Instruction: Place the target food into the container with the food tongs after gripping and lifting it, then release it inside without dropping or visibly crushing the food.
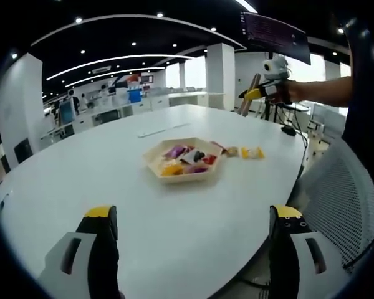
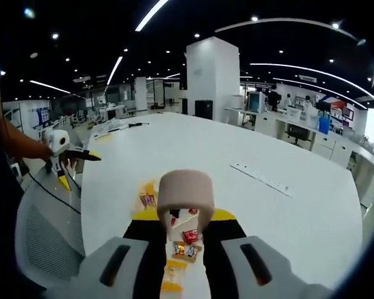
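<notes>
Closest in the left gripper view, the left tool shows its two yellow-tipped black jaws rising from the bottom edge, spread wide apart with nothing between them, hovering above the near edge of the white surface. Further along that surface sits a pale hexagonal tray holding several wrapped snacks in purple, orange, red and dark wrappers. Just beside the tray's right side, on the bare surface, lie a small brownish packet and a yellow packet. A grey mesh chair stands at the surface's right edge. At the upper right of this view, a person's forearm carries the other tool high in the air, well apart from the tray, with a tan stick-like piece angled down from it. In the right gripper view, the right tool is clenched on the food tongs, its jaws pressed against either side of the tan looped body. Small wrapped pieces in red and yellow show on the surface beyond the tongs; whether they are in the tray cannot be told from there.
</notes>
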`<state>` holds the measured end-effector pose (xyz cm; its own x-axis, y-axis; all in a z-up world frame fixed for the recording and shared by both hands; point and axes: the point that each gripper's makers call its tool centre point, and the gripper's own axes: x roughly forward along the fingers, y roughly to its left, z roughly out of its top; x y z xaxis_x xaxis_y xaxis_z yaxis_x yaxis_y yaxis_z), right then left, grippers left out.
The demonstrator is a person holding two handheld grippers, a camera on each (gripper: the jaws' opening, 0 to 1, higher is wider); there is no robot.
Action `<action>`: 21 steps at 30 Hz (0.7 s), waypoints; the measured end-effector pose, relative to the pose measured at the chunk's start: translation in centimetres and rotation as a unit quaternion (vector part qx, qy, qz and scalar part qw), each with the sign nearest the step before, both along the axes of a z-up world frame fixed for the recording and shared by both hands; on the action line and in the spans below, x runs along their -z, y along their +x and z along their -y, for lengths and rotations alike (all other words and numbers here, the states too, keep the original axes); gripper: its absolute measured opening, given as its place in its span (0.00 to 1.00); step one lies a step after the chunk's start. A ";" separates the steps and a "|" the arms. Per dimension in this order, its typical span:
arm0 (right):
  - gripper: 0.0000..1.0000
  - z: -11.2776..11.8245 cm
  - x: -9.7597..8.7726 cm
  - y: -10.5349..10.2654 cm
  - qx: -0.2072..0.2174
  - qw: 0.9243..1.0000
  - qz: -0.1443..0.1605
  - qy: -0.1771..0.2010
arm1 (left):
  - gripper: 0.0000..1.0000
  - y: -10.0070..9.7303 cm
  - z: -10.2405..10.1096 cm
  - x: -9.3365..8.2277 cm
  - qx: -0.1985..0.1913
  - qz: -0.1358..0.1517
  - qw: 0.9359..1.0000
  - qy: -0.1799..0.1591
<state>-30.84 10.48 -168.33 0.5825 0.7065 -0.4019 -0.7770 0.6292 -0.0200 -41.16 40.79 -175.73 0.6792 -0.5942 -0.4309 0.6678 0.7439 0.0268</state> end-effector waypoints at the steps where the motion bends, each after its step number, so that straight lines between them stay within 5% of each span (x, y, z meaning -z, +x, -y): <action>1: 0.20 0.1 0.1 -0.1 0.001 1.000 -0.001 0.000 | 0.98 0.0 0.0 0.0 0.000 0.000 1.000 0.001; 21: 0.21 1.1 7.0 -2.5 0.030 0.997 -0.065 0.013 | 0.97 0.0 0.0 0.1 -0.001 -0.004 1.000 0.000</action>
